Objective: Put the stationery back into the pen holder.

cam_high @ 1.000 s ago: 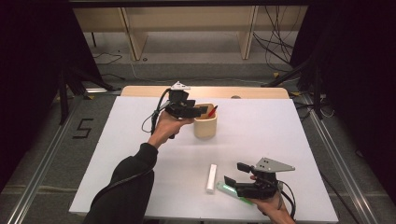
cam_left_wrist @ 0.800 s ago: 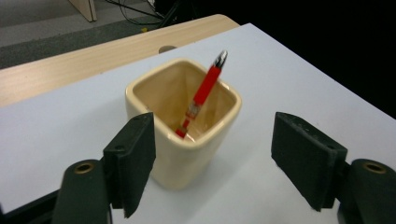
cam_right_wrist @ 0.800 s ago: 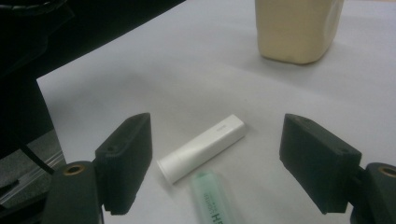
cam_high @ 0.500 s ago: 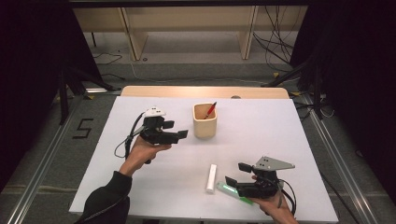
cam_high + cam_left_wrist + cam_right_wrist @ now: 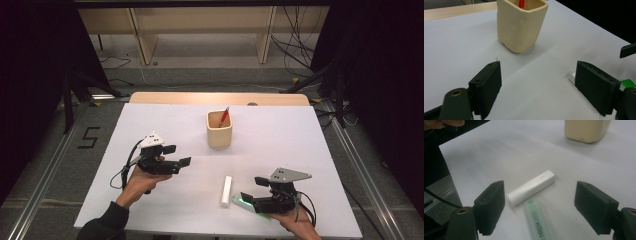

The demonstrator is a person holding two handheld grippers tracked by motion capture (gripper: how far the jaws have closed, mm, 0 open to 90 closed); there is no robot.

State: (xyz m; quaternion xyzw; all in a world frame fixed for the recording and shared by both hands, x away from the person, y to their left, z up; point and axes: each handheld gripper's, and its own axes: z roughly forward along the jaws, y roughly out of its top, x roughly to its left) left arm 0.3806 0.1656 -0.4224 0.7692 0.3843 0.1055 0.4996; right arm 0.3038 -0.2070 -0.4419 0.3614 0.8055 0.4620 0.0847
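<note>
Highlighter (image 5: 539, 225), green, lies on the white table (image 5: 310, 150) at the near right edge, between the spread jaws of the right gripper (image 5: 248, 190); nothing is clamped. White tube (image 5: 227, 190) lies just beside the highlighter on its far side, capped end toward the near edge. Left gripper (image 5: 179, 155) hovers over the table's left half; its jaws have just been opening and stand wide apart, with nothing between them. Cup (image 5: 219, 129), beige, stands upright farther back near the centre, holding a red pen (image 5: 223, 117).
</note>
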